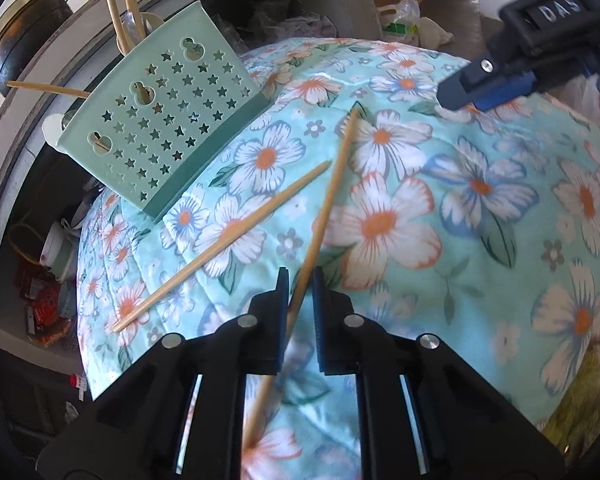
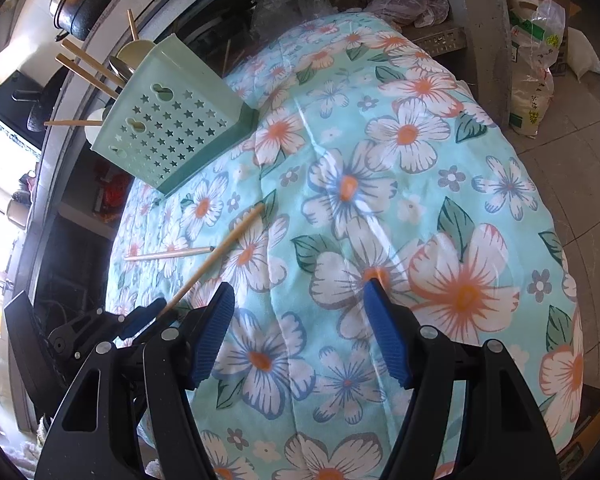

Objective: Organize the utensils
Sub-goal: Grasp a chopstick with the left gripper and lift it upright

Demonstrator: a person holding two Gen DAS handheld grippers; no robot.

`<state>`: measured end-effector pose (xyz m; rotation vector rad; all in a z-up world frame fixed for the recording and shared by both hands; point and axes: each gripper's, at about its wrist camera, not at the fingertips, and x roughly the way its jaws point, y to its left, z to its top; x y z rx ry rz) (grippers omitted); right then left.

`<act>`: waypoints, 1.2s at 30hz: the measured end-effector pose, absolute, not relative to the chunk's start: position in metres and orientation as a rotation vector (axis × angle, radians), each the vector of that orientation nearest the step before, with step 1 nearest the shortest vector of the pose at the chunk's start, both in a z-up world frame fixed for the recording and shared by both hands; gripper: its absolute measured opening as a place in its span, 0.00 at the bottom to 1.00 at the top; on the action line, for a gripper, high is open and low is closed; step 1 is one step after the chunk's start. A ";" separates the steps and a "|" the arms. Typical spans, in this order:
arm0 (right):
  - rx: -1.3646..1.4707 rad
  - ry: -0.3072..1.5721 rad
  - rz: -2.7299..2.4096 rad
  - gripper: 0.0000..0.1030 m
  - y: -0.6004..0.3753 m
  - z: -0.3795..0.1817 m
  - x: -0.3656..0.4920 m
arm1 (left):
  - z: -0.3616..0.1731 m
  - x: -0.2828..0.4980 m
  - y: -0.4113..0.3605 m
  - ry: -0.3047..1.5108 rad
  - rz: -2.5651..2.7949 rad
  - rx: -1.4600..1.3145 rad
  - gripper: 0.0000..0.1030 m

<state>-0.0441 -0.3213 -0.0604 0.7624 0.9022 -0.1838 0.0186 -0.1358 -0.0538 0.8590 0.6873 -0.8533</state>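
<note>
A mint-green utensil holder (image 1: 168,120) (image 2: 172,120) with star-shaped holes stands at the back left of the floral cloth (image 1: 480,280), with several chopsticks and a spoon in it. Two wooden chopsticks lie loose on the cloth. My left gripper (image 1: 300,296) (image 2: 148,316) is shut on the longer chopstick (image 1: 332,188) (image 2: 224,246), gripping it near its lower end. The other chopstick (image 1: 220,248) (image 2: 168,255) lies to its left, apart from it. My right gripper (image 2: 300,328) (image 1: 468,92) hovers open over the cloth with nothing between its blue pads.
A dark pot (image 1: 24,44) sits on a ledge behind the holder. Shelves with clutter (image 1: 48,280) run along the left beyond the cloth's edge. Plastic bags (image 2: 536,60) and a cardboard box stand on the tiled floor at the far right.
</note>
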 end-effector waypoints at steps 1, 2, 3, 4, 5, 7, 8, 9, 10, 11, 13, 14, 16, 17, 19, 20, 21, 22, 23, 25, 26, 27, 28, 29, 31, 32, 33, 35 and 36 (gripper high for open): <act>0.765 0.899 -0.181 0.64 -0.322 -0.060 -0.045 | -0.053 0.018 -0.132 0.698 -0.862 0.869 0.08; 0.768 0.897 -0.179 0.64 -0.322 -0.060 -0.045 | -0.053 0.017 -0.127 0.720 -0.876 0.880 0.08; 0.770 0.895 -0.177 0.64 -0.323 -0.061 -0.046 | -0.053 0.017 -0.123 0.742 -0.887 0.891 0.08; 0.773 0.893 -0.176 0.64 -0.324 -0.061 -0.047 | -0.053 0.016 -0.117 0.766 -0.894 0.905 0.08; 0.776 0.891 -0.175 0.64 -0.324 -0.061 -0.047 | -0.054 0.016 -0.112 0.784 -0.897 0.915 0.08; 0.784 0.888 -0.175 0.64 -0.327 -0.062 -0.049 | -0.052 0.016 -0.102 0.814 -0.903 0.921 0.11; 0.788 0.887 -0.175 0.64 -0.328 -0.063 -0.050 | -0.050 0.017 -0.099 0.821 -0.901 0.916 0.18; 0.791 0.886 -0.175 0.64 -0.329 -0.063 -0.050 | -0.048 0.017 -0.097 0.821 -0.894 0.910 0.23; 0.795 0.886 -0.175 0.64 -0.329 -0.064 -0.050 | -0.046 0.019 -0.096 0.819 -0.884 0.898 0.33; 0.800 0.886 -0.173 0.64 -0.329 -0.064 -0.050 | -0.043 0.021 -0.097 0.818 -0.882 0.877 0.38; 0.806 0.887 -0.167 0.64 -0.329 -0.065 -0.050 | -0.037 0.026 -0.103 0.834 -0.901 0.811 0.39; 0.805 0.888 -0.165 0.64 -0.328 -0.065 -0.051 | -0.036 0.029 -0.109 0.848 -0.918 0.772 0.39; 0.800 0.891 -0.160 0.64 -0.326 -0.064 -0.051 | -0.034 0.033 -0.120 0.872 -0.952 0.689 0.39; 0.800 0.891 -0.159 0.64 -0.325 -0.064 -0.051 | -0.035 0.036 -0.127 0.886 -0.953 0.661 0.39; 0.803 0.891 -0.160 0.64 -0.325 -0.065 -0.053 | -0.039 0.040 -0.142 0.897 -0.948 0.631 0.39; 0.805 0.891 -0.161 0.64 -0.325 -0.065 -0.053 | -0.040 0.042 -0.149 0.899 -0.953 0.618 0.39; 0.806 0.891 -0.163 0.64 -0.325 -0.066 -0.054 | -0.041 0.045 -0.155 0.900 -0.958 0.605 0.39; 0.809 0.892 -0.164 0.64 -0.325 -0.067 -0.054 | -0.042 0.047 -0.162 0.898 -0.961 0.597 0.38; 0.812 0.891 -0.164 0.64 -0.326 -0.067 -0.055 | -0.043 0.049 -0.167 0.892 -0.965 0.596 0.36; 0.816 0.891 -0.163 0.64 -0.327 -0.069 -0.056 | -0.047 0.051 -0.180 0.882 -0.967 0.620 0.31; 0.820 0.891 -0.163 0.64 -0.327 -0.070 -0.056 | -0.050 0.052 -0.185 0.882 -0.969 0.634 0.28; 0.823 0.890 -0.161 0.64 -0.328 -0.070 -0.056 | -0.053 0.053 -0.191 0.883 -0.972 0.646 0.27; 0.826 0.890 -0.160 0.64 -0.328 -0.071 -0.056 | -0.055 0.053 -0.195 0.885 -0.969 0.654 0.25; 0.829 0.890 -0.159 0.64 -0.329 -0.071 -0.056 | -0.058 0.054 -0.198 0.885 -0.965 0.663 0.24; 0.831 0.890 -0.158 0.64 -0.329 -0.072 -0.056 | -0.059 0.055 -0.203 0.882 -0.960 0.672 0.22; 0.832 0.890 -0.157 0.64 -0.329 -0.072 -0.056 | -0.060 0.056 -0.204 0.884 -0.958 0.672 0.20; 0.833 0.890 -0.157 0.64 -0.329 -0.072 -0.056 | -0.060 0.057 -0.207 0.886 -0.957 0.672 0.19; 0.835 0.888 -0.155 0.64 -0.329 -0.072 -0.056 | -0.059 0.057 -0.209 0.884 -0.954 0.674 0.11; 0.837 0.888 -0.155 0.64 -0.330 -0.072 -0.056 | -0.059 0.056 -0.210 0.882 -0.951 0.677 0.09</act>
